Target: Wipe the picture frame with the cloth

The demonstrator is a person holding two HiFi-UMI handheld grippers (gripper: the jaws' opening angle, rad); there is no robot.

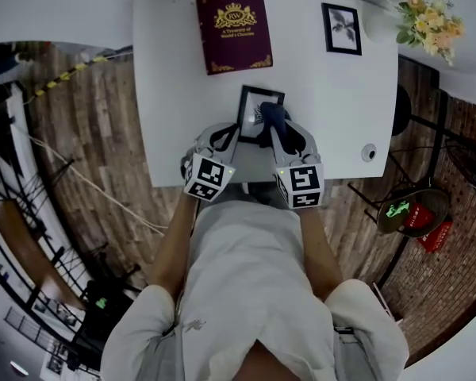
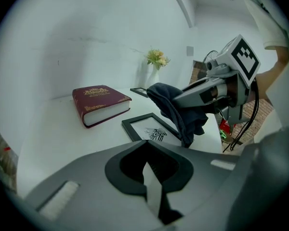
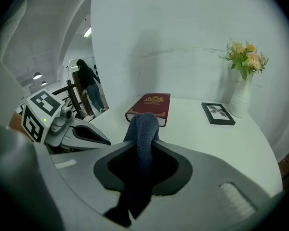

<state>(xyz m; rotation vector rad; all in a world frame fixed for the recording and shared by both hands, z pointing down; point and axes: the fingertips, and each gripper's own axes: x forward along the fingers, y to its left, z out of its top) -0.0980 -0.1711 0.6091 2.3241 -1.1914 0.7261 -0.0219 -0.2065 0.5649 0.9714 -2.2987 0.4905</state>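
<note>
A white desk [image 1: 174,94] carries a maroon book [image 1: 233,28] with gold ornament, lying flat at its far side. To the book's right lies a small framed photo [image 1: 342,28]. A white vase [image 3: 241,97] of yellow and peach flowers [image 1: 424,24] stands at the far right corner. A small round object [image 1: 369,152] sits near the right edge.

Shows a slim black picture frame [image 1: 250,109] lying flat on the white bench [image 1: 174,94], close to its near edge, short side toward the person. Holds a white sheet with a small dark drawing at the middle. Shows a dark blue cloth [image 3: 144,121], bunched and clamped between the right tongs [image 3: 143,146], folded over their tips and hanging as a loose wad. Hangs over the frame's right-hand part; cannot tell whether touching.
</note>
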